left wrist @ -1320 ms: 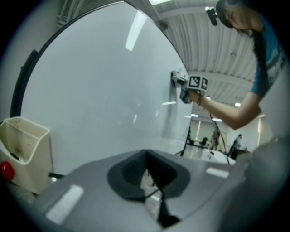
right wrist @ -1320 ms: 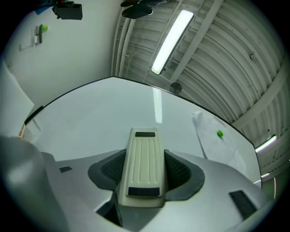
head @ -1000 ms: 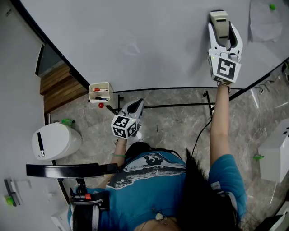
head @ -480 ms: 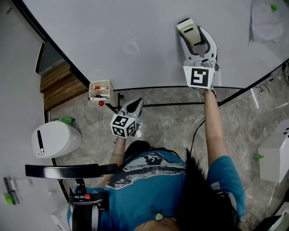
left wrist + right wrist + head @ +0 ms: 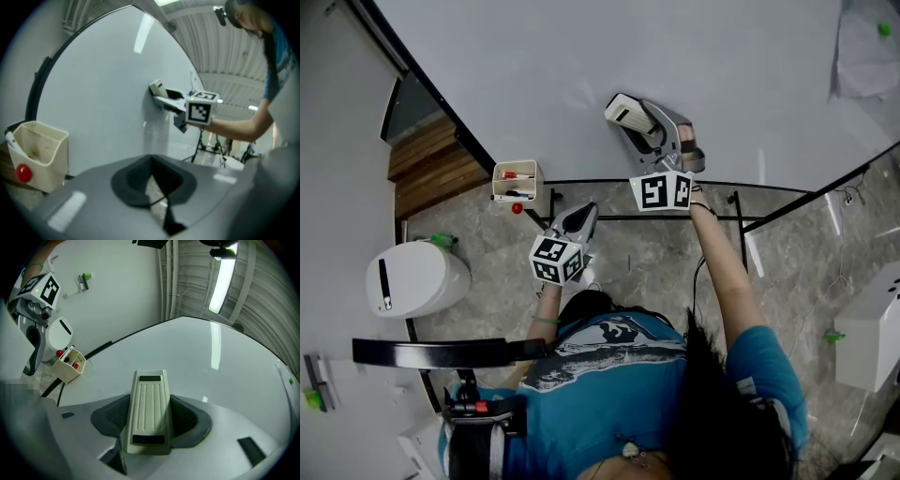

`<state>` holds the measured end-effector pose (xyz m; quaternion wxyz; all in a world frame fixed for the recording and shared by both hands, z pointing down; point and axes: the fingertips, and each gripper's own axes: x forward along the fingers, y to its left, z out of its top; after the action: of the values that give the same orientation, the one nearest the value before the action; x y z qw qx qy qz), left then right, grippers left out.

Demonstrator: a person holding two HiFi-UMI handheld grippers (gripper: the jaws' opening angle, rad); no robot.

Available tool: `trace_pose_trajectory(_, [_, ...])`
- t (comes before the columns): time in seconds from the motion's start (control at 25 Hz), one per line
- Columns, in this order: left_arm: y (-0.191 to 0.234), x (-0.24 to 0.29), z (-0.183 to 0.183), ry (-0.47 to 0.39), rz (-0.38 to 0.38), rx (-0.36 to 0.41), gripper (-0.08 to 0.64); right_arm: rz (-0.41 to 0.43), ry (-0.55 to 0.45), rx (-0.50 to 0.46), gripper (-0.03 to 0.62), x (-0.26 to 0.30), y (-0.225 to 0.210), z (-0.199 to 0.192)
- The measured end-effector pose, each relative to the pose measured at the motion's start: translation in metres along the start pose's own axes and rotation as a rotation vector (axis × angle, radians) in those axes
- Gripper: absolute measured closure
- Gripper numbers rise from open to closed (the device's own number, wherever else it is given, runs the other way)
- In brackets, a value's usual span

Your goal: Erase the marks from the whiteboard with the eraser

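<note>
Eraser (image 5: pixel 623 111) gripped in right gripper (image 5: pixel 645 131) jaws, pressed on whiteboard (image 5: pixel 581 52) near its lower edge; left gripper (image 5: pixel 574 223) jaws closed, empty, hanging low. Suggest flat face, even pressure, overlapping passes

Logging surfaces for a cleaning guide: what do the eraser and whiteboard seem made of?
Eraser: likely moulded plastic, cream, matte, with ribbed grooves along its back; wiping face hidden. Whiteboard: smooth, glossy white coated panel, mirroring the ceiling light as a bright streak; its core cannot be told.
</note>
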<state>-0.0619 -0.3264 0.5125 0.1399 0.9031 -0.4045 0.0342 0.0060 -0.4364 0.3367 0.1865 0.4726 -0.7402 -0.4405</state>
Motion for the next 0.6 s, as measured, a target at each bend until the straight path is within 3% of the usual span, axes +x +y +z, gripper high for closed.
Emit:
trace_pose_trajectory(0.28, [0.008,-0.003,-0.002,0.001,0.017,-0.004,0.555,0.023,0.015,0.033,0.33,0.004,0.014,-0.005])
trace_pose_trajectory(0.6, [-0.01,-0.008,0.001,-0.008,0.015,0.002,0.555,0.021,0.047,0.278,0.33,-0.043,0.01,0.007])
